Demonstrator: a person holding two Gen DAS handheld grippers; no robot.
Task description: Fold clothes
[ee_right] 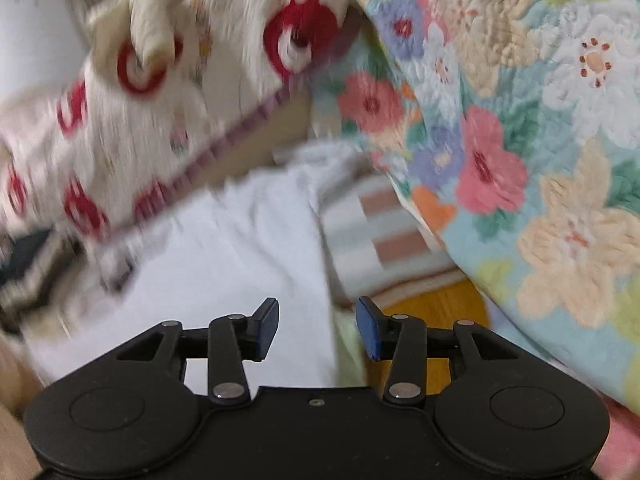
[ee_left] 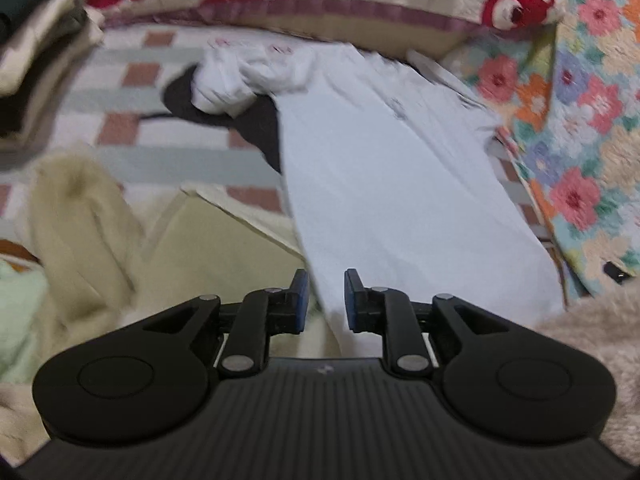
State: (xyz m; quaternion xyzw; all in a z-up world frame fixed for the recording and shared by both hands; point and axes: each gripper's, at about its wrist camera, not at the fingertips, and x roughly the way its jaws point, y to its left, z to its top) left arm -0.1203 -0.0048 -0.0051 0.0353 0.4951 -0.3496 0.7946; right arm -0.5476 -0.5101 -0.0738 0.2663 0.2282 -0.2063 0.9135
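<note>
Left wrist view: left gripper (ee_left: 326, 296) released, jaws apart, empty, at the near hem of the white garment (ee_left: 400, 184) stretched over the checked bedsheet (ee_left: 132, 120). Right gripper (ee_right: 316, 328) likewise released. Risk: bunched far end (ee_left: 248, 76) likely spoils the fold; blur suggests fast motion, misgrasp probable.

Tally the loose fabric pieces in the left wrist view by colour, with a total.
White: 2, the long white garment and the crumpled white piece.
Cream: 1, the cream garment.
Dark: 1, the dark piece.
Total: 4.
</note>
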